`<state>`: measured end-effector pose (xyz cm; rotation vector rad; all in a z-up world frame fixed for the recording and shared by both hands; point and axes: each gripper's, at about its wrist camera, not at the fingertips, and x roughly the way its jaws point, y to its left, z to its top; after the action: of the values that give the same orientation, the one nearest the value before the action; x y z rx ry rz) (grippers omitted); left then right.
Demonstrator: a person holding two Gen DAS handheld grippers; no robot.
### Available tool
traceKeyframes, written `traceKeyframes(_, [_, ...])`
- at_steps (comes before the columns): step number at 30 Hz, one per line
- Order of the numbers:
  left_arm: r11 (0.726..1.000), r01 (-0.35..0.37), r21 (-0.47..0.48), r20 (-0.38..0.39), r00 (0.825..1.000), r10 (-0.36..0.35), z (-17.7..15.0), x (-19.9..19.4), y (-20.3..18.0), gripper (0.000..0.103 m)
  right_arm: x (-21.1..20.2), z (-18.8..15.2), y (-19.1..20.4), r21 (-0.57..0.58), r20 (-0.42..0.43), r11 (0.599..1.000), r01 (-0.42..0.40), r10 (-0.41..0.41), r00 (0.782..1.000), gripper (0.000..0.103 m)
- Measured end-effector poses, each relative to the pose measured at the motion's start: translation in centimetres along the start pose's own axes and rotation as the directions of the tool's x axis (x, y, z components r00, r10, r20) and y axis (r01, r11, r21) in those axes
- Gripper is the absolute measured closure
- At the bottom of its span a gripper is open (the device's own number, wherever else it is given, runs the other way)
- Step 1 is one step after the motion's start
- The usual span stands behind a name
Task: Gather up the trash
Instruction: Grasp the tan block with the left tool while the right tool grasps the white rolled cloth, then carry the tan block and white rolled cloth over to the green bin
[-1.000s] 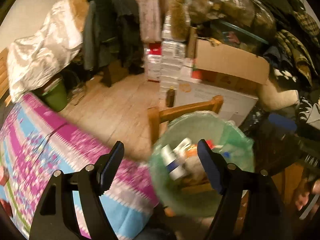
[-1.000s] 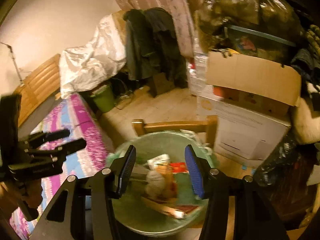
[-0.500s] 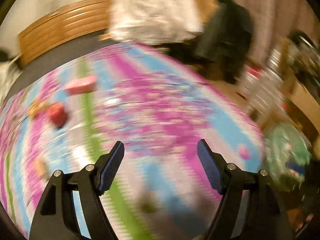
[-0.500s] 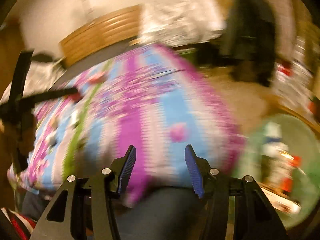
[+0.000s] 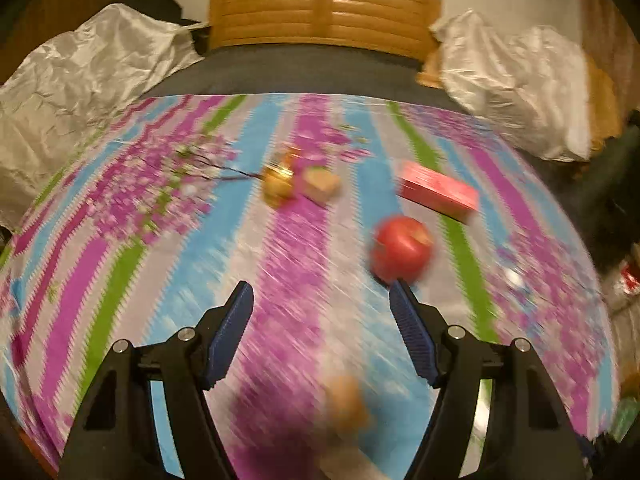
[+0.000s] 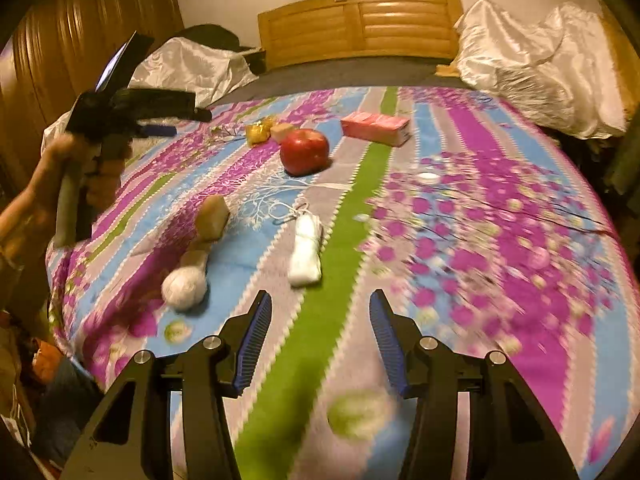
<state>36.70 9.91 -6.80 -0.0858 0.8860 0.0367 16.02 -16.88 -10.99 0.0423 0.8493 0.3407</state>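
Observation:
Trash lies on a striped bedspread (image 6: 460, 216). In the right wrist view I see a white paper ball (image 6: 184, 289), a white folded wad with a string (image 6: 305, 249), brown crumpled pieces (image 6: 212, 216), a red apple (image 6: 304, 151), a pink box (image 6: 376, 129) and a gold wrapper (image 6: 260, 130). My right gripper (image 6: 318, 314) is open and empty, just short of the wad. My left gripper (image 5: 322, 294) is open and empty above the bedspread, near the apple (image 5: 402, 249), the pink box (image 5: 438, 195) and the gold wrapper (image 5: 278, 186). It also shows at the left of the right wrist view (image 6: 160, 122).
A wooden headboard (image 6: 360, 20) stands at the far end of the bed. White satin-covered heaps (image 6: 536, 64) lie at both far corners. A wooden wardrobe (image 6: 52, 64) is at the left. The bed's near edge drops off at the lower left.
Both grippers have swung left, away from the green trash bin on the chair, and now face the bed. Both stay open and empty.

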Motion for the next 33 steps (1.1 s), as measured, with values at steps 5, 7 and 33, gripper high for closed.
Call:
traceKeyframes(5, [0.999,-0.018,-0.039,-0.010,1.000,0.017,4.5,3.8,0.6,0.035,4.5,2.2,0.6,-0.023,-0.040,1.000,-0.002,0.001,0.999,0.050])
traceKeyframes(7, [0.999,-0.007,-0.051,-0.018,1.000,0.006,5.2,5.5,-0.2,0.035,5.4,2.4,0.3,-0.025,-0.046,1.000,0.001,-0.002,0.999,0.050])
traceKeyframes(33, [0.953,-0.022,-0.301,-0.098,0.995,-0.008,5.9,15.2,-0.9,0.061,12.1,3.2,0.2,0.029,-0.121,0.998,-0.063,0.066,0.990,0.077])
